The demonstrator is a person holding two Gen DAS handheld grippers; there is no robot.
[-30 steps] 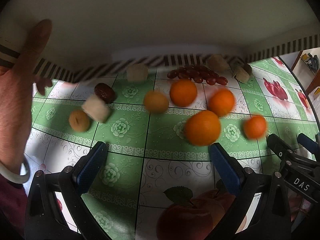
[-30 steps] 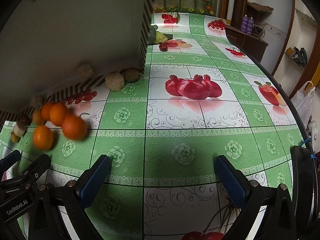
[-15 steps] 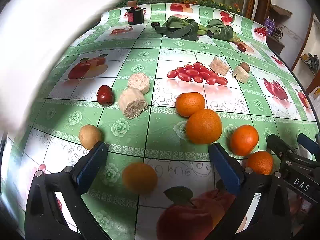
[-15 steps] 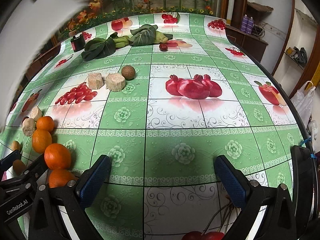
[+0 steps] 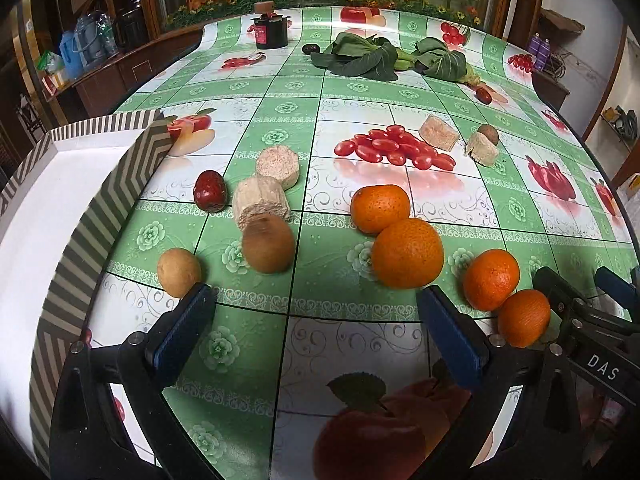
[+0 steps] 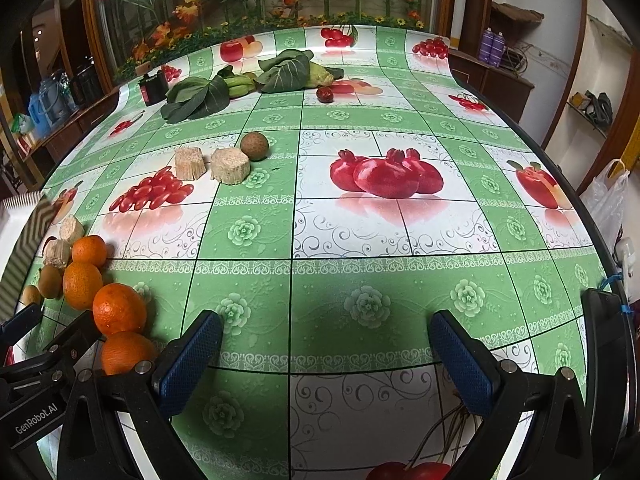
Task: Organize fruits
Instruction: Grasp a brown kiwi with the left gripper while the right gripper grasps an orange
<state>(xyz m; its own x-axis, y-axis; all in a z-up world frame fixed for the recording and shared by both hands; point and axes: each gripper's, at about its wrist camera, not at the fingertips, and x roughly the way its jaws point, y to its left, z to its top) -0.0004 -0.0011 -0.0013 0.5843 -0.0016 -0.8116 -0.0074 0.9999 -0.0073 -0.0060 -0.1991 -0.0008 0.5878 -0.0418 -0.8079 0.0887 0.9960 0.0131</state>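
Several oranges (image 5: 407, 253) lie on the fruit-print tablecloth just ahead of my left gripper (image 5: 316, 312), which is open and empty. A brown kiwi (image 5: 267, 242), a smaller tan fruit (image 5: 178, 272), a red date (image 5: 209, 191) and pale sugarcane chunks (image 5: 260, 200) lie to their left. A pile of cherry tomatoes (image 5: 394, 148) lies farther back. A white box with striped walls (image 5: 116, 196) stands at the left. My right gripper (image 6: 326, 344) is open and empty over bare cloth; the oranges (image 6: 119, 309) lie at its left.
Leafy greens (image 5: 362, 58) and a dark jar (image 5: 271, 30) stand at the far end of the table. Two more sugarcane chunks (image 6: 230, 165) and a round brown fruit (image 6: 254, 145) lie mid-table. The table's right edge (image 6: 600, 240) drops off beside a plastic bag.
The white box, tipped over the table by a hand a second ago, has been lifted off and set down at the left. The spilled fruit has rolled and come to rest. Both grippers held still.
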